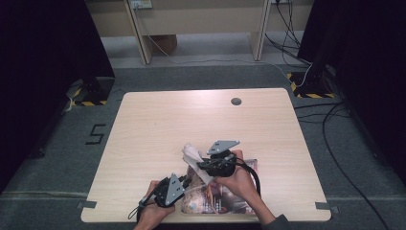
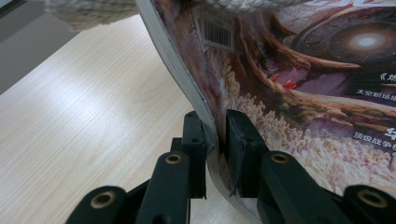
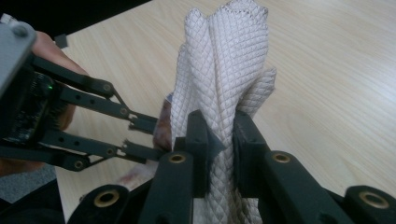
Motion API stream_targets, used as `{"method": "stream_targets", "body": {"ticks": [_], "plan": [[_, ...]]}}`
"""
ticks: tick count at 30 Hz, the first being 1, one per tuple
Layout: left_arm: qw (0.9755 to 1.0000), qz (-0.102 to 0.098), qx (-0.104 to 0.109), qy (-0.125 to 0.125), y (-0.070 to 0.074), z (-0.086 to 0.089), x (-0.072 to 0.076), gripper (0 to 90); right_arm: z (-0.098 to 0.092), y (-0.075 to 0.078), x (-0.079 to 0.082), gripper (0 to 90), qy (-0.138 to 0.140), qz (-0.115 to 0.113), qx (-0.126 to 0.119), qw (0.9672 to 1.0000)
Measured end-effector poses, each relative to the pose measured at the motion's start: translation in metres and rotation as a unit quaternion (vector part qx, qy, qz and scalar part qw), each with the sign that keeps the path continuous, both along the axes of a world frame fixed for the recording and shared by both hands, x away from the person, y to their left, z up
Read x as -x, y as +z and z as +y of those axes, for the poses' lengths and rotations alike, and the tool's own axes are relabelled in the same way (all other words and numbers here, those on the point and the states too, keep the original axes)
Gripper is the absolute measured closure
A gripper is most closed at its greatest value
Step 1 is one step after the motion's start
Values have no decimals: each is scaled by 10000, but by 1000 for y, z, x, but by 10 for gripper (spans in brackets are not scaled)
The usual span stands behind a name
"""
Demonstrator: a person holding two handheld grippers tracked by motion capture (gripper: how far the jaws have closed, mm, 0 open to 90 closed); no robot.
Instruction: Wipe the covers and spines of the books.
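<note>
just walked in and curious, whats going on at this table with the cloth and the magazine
A person works at a wooden table with a gripper in each hand. The left gripper is clamped on the edge of a magazine with a colourful cover, bending that edge up. The right gripper is shut on a white quilted cloth, bunched between its jaws and held up beside the magazine. The cloth sits above the magazine near the table's front edge.

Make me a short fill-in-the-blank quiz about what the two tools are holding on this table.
1. The left tool is clamped on the edge of a ____.
2. The right tool is pinching a quilted white ____.
3. The barcode is printed on the magazine's ____.
4. The table has a top made of light ____.

Missing words: magazine; cloth; cover; wood
</note>
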State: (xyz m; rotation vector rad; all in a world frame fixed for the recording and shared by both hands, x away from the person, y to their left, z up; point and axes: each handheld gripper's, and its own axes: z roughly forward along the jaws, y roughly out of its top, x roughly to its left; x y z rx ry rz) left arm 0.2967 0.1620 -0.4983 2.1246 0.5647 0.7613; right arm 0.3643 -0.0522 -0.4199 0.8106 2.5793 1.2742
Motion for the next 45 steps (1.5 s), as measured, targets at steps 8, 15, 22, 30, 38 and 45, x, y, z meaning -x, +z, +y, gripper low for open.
{"method": "stream_targets", "body": {"ticks": [8, 15, 22, 30, 38, 45], "plan": [[10000, -16, -20, 29, 0, 0, 0, 777, 0, 1, 0, 792, -68, -37, 110, 9999], [9998, -142, -114, 16, 3, -3, 3, 776, 11, 6, 6, 790, 73, -90, -32, 9999], [9997, -161, -158, -3, 3, -3, 3, 776, 15, 8, 7, 791, 147, -155, 22, 9998], [9997, -198, -164, -18, 3, -4, 4, 774, 4, 6, 3, 793, 80, -115, 123, 9998], [9996, -221, -186, -15, 4, -4, 5, 771, -6, 3, 1, 792, -57, -46, 165, 9998], [9995, -269, -174, -20, 5, -4, 6, 770, 4, 8, 6, 789, 78, -153, 86, 9998]]}}
